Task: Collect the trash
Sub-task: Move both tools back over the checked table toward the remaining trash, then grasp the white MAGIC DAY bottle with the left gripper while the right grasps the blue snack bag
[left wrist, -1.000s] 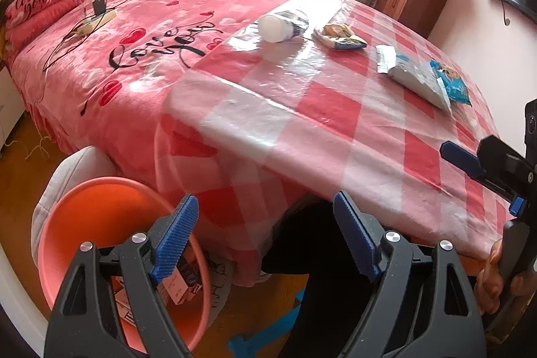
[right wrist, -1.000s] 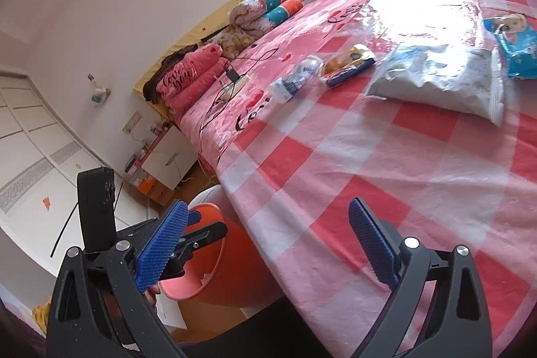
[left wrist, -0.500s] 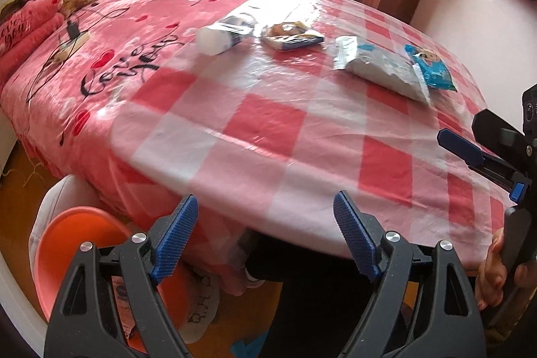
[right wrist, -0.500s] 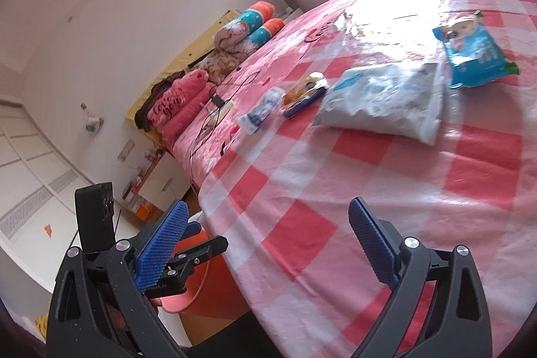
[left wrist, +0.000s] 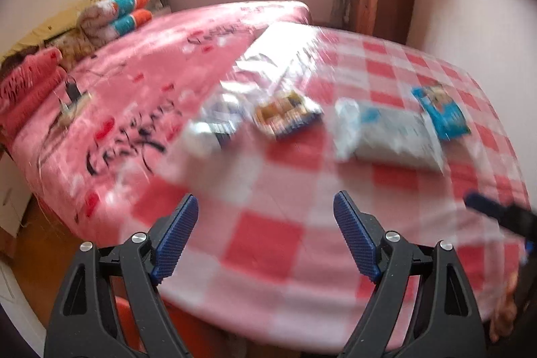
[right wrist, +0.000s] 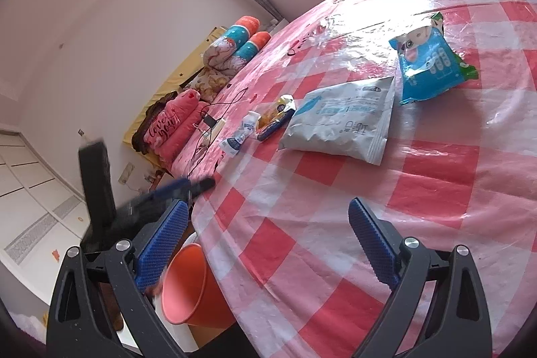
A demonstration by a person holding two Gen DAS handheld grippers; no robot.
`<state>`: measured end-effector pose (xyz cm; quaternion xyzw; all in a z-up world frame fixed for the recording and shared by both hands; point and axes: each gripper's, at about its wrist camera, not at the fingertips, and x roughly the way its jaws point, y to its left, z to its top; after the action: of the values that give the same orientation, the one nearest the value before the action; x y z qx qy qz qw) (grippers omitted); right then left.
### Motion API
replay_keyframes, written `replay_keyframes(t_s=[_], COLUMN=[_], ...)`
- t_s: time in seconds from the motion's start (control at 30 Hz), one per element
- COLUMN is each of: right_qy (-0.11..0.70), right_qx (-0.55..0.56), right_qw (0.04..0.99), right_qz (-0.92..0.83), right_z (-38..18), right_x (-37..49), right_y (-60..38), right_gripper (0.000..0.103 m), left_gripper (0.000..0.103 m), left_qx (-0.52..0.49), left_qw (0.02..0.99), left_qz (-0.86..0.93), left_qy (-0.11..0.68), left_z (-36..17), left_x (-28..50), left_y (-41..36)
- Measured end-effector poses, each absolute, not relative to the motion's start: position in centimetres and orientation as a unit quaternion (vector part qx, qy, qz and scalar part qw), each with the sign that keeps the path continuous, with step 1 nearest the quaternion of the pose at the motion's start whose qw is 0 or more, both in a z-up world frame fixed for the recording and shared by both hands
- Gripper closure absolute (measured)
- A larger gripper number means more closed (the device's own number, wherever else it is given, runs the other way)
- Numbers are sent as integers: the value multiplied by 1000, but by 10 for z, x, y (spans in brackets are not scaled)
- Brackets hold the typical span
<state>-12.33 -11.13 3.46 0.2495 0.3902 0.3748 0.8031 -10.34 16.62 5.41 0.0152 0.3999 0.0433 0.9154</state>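
Left wrist view, blurred: left gripper [left wrist: 265, 230] w/ jaws spread wide, nothing btwn them, over the near edge of the red-and-white checked plastic cloth [left wrist: 268, 234] on the bed. Trash lies in a row further along the cloth: small white bottle [left wrist: 208, 136] on its side at left, yellow-blue snack wrapper [left wrist: 285, 116] just beside it, big white pouch [left wrist: 386, 136] to the right, blue wipes pack [left wrist: 439, 113] touching the pouch's far corner. Tip of the right gripper [left wrist: 496, 217] pokes in at the right edge. Sliver of orange bin [left wrist: 126, 331] low left, behind the gripper frame. Right wrist view, sharp: right gripper [right wrist: 265, 244] also wide open & empty, above the cloth's [right wrist: 335, 223] near part. Same trash well ahead: bottle [right wrist: 240, 135], wrapper [right wrist: 275, 116], pouch [right wrist: 342, 123], wipes pack [right wrist: 429, 62]. Orange bin [right wrist: 188, 287] stands on the floor just beside the bed edge, below left. Left gripper [right wrist: 167, 193] blurred at left, over the bin side. Pink blanket [right wrist: 241, 83] w/ charger cable [right wrist: 214, 119] beyond the cloth.
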Motion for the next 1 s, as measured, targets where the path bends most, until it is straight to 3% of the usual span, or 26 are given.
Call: replay_keyframes(t_s=[0.43, 1.0], right_qy=[414, 441], right_qx=[221, 184], right_qw=[818, 838], right_qz=[332, 262], right_z=[35, 51], right_x=[-109, -59], right_y=[-129, -161], right_gripper=[8, 8], left_gripper=[20, 20], left_qx=[21, -44], left_qw=[912, 904], left_qz=[52, 32], left_qy=[406, 424], left_z=[43, 17], left_x=[-18, 16], left_y=[209, 252])
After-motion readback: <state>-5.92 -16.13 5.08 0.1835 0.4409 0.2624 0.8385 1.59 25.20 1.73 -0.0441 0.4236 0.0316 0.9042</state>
